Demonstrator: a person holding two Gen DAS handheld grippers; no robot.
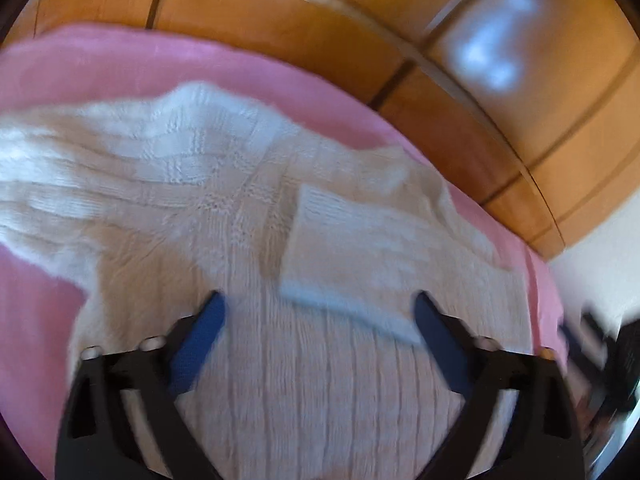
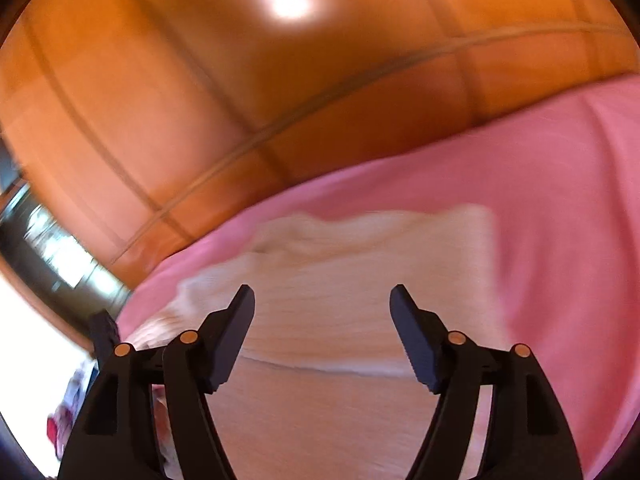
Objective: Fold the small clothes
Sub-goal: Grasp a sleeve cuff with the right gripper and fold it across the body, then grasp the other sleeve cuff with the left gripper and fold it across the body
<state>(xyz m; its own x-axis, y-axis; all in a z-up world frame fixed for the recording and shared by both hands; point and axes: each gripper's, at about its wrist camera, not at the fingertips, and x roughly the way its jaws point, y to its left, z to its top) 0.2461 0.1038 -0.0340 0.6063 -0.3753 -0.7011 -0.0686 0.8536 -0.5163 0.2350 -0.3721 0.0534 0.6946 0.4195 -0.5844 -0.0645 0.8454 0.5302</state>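
The left gripper stands wide and empty over the cream knit sweater, a sleeve folded across just ahead; the right gripper is likewise wide, apparently freed to take the next edge; the pink bedcover lies beyond, giving a flat folding surface.

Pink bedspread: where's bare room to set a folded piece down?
Free: pink bedspread right of the cream sweater, and the strip between it and the wooden wardrobe. Crowded: centre, under the open left gripper and right gripper.
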